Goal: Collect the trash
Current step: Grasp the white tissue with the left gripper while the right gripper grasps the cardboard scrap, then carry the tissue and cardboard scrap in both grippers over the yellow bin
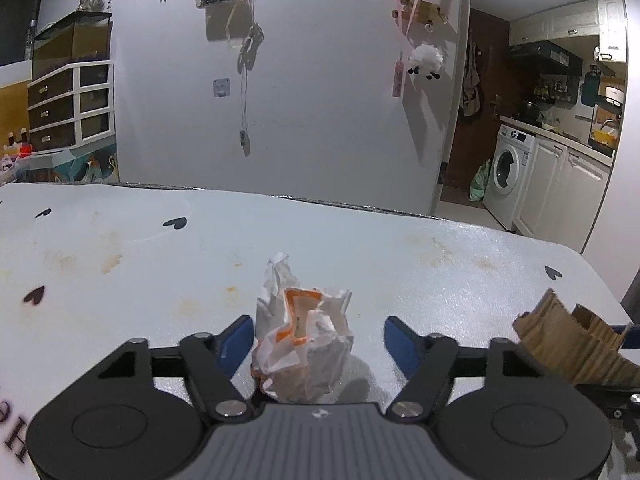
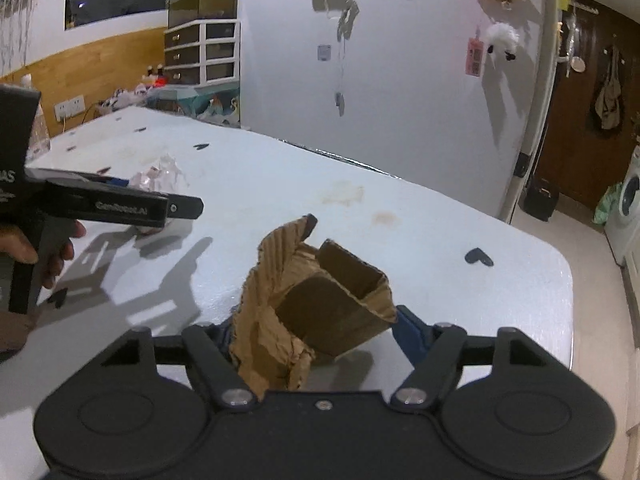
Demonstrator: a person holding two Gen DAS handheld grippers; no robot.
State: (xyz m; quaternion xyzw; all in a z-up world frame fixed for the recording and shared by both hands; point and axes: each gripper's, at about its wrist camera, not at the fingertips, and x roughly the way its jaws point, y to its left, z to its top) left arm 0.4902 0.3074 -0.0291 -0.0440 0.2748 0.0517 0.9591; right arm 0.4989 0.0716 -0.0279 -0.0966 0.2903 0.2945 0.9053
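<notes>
Left gripper (image 1: 319, 338) spread wide around crumpled white-orange wrapper (image 1: 304, 344) standing on stained white surface (image 1: 120, 248); left pad touched it. Right gripper (image 2: 312, 332) pinched torn cardboard piece (image 2: 316, 300), lifted above surface.

Dim overhead light, hard shadows, fisheye warp

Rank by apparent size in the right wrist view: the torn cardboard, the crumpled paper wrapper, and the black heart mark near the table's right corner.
1. Torn cardboard, largest, though it sits closest to the camera.
2. Crumpled paper wrapper, partly hidden behind the left gripper.
3. Black heart mark, smallest.
</notes>
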